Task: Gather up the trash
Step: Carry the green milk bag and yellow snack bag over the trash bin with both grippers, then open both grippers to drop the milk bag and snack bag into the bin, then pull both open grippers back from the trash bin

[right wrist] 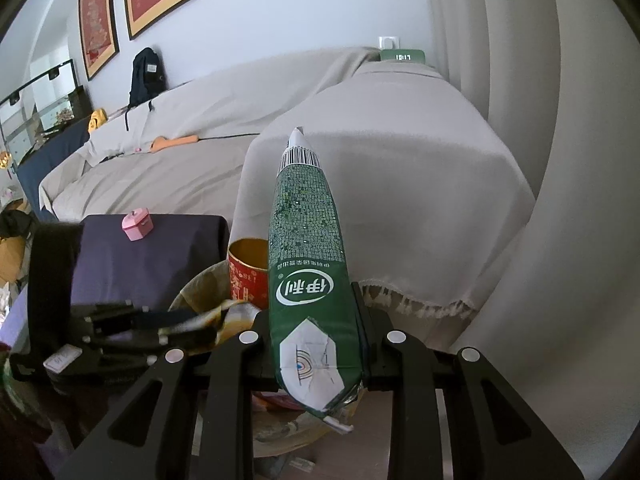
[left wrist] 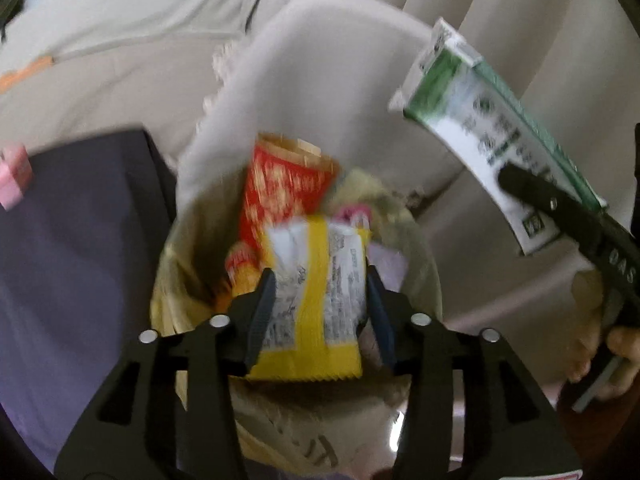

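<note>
Left gripper: its jaws are closed on a yellow snack wrapper, which is held directly above the trash bin.
Right gripper: its jaws are clamped on a flattened green milk carton, held up beside the bin, over its right side.
Trash bin: a round, bag-lined bin is seen between a purple-covered table and the beige-draped sofa.
Bin contents: a red paper cup is seen upright inside, with other wrappers that are too blurred to be identified.
Table: a small pink box is seen resting on it.
</note>
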